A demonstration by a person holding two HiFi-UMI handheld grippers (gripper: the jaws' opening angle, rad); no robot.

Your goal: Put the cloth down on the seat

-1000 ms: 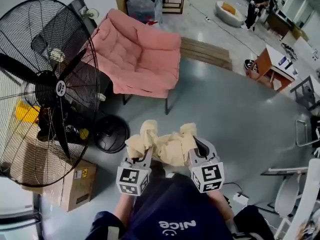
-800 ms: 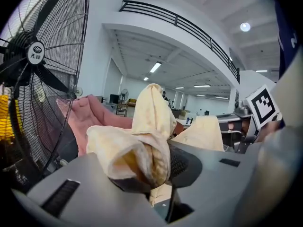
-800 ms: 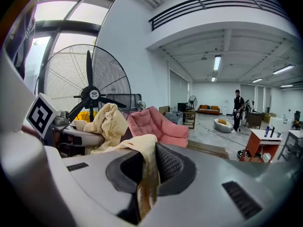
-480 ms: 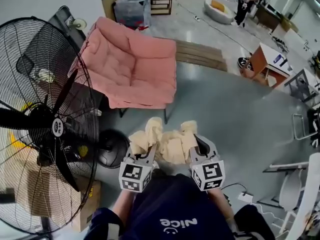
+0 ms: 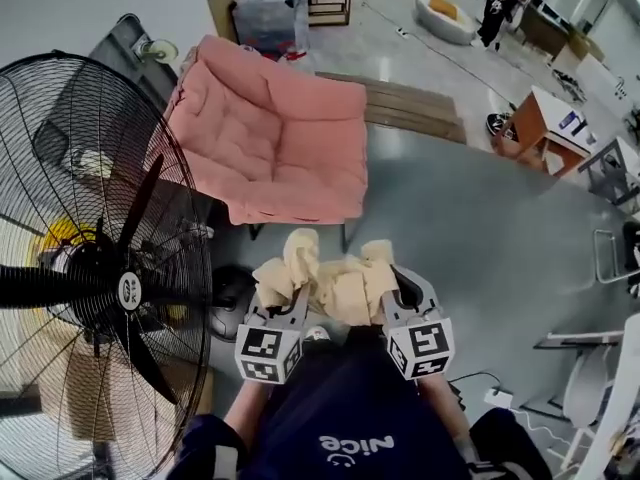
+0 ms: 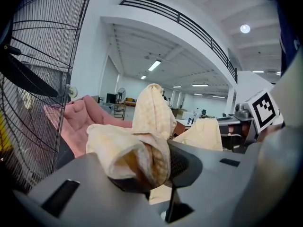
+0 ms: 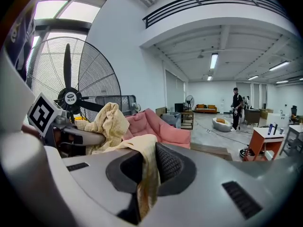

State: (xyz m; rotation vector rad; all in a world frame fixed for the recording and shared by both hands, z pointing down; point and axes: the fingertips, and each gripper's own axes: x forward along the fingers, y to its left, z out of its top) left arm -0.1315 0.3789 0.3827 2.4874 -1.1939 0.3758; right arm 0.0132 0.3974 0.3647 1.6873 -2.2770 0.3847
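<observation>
The grey floor (image 5: 480,228) spreads out beyond and below both sets of fingers. A large black fan (image 5: 100,268) stands to the left of the left fingers, its wire cage filling that side of the head view. The seat (image 5: 285,148), a pink cushioned chair, stands on the floor ahead of the fingers and a little to their left, well apart from them, and nothing lies on its cushion. The person's dark shirt (image 5: 340,418) shows just behind the two marker cubes.

The cloth (image 5: 335,288), pale yellow and crumpled, hangs in the air between the two grippers and touches neither the seat nor the floor. It bunches up over the fingertips and sags in the gap between them.

The left gripper (image 5: 283,306) has its fingers (image 6: 184,162) drawn in on a thick wad of the cloth. The wad bulges up out of the narrow gap, and one fold rises above it. The right gripper (image 5: 402,290) has its fingers (image 7: 170,164) nearly together on a thin edge of the cloth, which runs down between the pads and drapes away to the left toward the other fingers
</observation>
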